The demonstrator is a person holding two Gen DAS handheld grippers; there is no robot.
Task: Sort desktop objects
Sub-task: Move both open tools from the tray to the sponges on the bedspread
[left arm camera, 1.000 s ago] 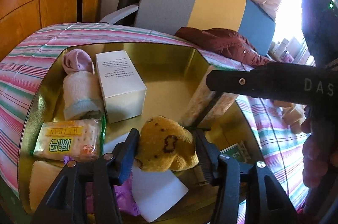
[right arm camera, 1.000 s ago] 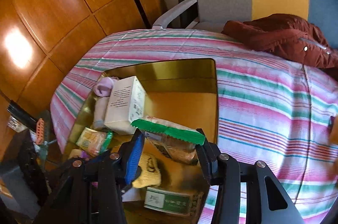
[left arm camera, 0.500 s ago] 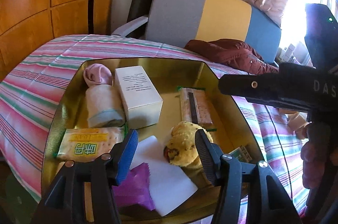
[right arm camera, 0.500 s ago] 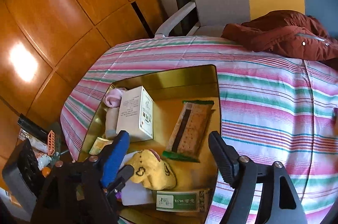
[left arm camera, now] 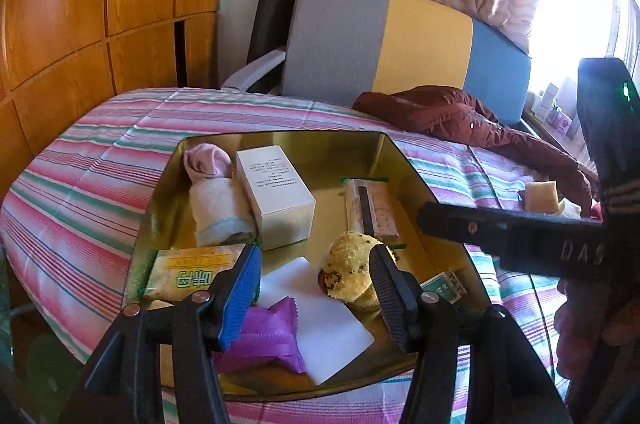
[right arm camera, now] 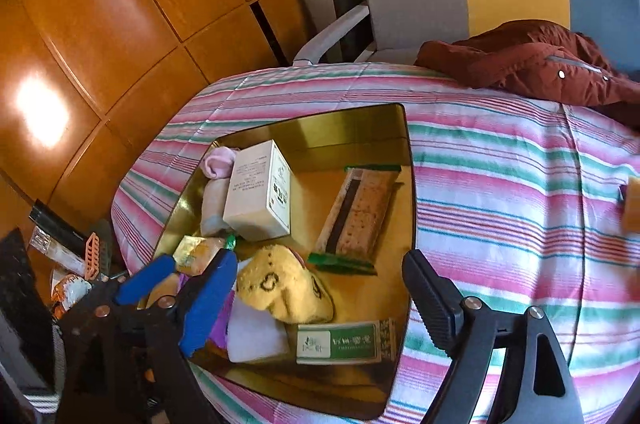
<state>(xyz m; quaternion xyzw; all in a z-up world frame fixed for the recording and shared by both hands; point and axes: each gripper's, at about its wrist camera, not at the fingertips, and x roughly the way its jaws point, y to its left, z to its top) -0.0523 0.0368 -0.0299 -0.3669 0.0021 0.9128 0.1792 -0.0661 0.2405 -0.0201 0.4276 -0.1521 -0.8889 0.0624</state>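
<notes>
A gold tin tray (left arm camera: 328,141) (right arm camera: 400,115) sits on the striped cloth. In it lie a yellow plush toy (left arm camera: 350,274) (right arm camera: 286,288), a green-edged biscuit pack (left arm camera: 370,207) (right arm camera: 356,214), a white box (left arm camera: 276,193) (right arm camera: 258,195), a rolled pink sock (left arm camera: 216,187), a cracker pack (left arm camera: 192,272), a purple packet (left arm camera: 268,338), a white card (left arm camera: 320,324) and a green box (right arm camera: 340,342). My left gripper (left arm camera: 316,288) is open and empty above the tray's near side. My right gripper (right arm camera: 320,288) is open and empty above the tray.
A maroon jacket (left arm camera: 460,115) lies at the table's far right, before a grey, yellow and blue chair (left arm camera: 400,43). A yellow block (left arm camera: 540,195) (right arm camera: 632,203) lies on the cloth at right. Wooden panels (right arm camera: 100,23) stand left. Clutter (right arm camera: 68,256) sits below the table's left edge.
Both grippers opened and let go: the left dropped the yellow plush toy, the right dropped the biscuit pack, both into the tray. Both grippers then rose and pulled back.
</notes>
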